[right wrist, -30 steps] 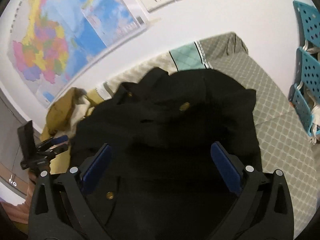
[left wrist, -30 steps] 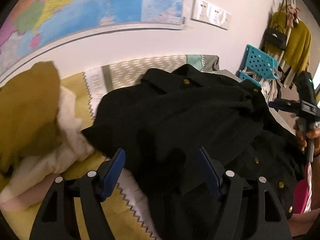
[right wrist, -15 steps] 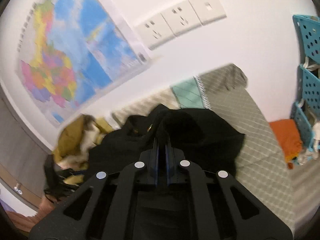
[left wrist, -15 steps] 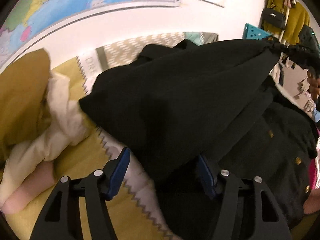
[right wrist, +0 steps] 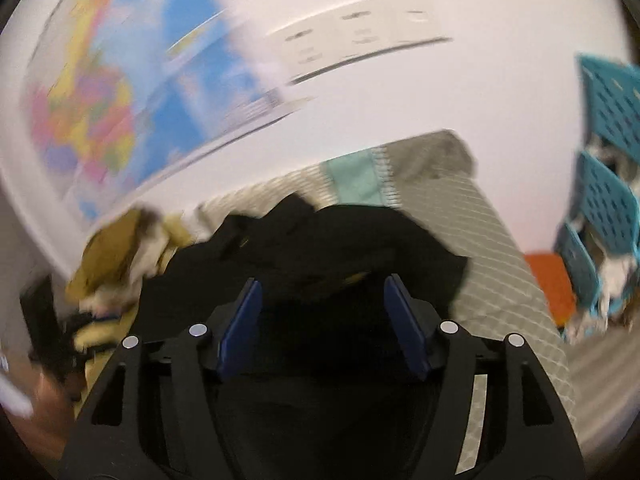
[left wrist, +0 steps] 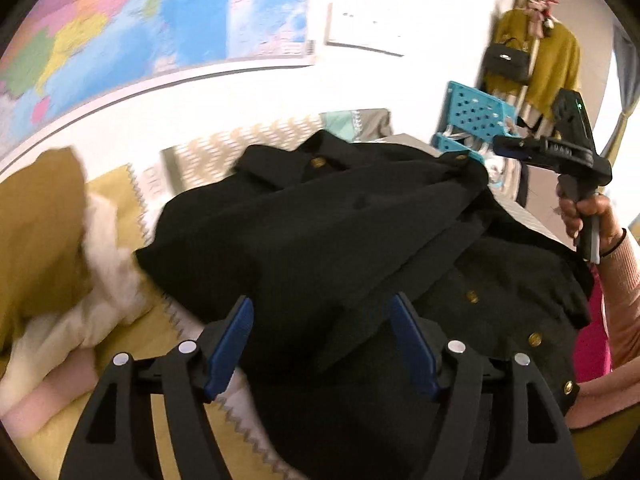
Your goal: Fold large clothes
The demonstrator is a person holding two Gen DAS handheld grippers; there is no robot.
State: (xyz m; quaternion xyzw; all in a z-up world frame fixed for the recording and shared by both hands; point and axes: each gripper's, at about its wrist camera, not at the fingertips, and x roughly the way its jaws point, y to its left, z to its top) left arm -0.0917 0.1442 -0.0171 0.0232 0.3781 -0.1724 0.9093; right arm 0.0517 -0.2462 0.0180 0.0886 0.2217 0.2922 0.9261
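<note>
Just then my right gripper (right wrist: 322, 320) had sprung open, dropping the black coat (left wrist: 320, 236) onto the bed beside the mustard pile (left wrist: 38, 236), left gripper (left wrist: 322, 348) open, empty, so that fold was laid.

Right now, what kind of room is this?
Probably a bedroom at home: a patterned bedspread under the black coat, a wall map, and clothes on a coat rack.

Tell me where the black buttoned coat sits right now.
In the left wrist view the black buttoned coat lies centre frame on the bed, right of the mustard and cream clothes pile, below the wall map.
</note>
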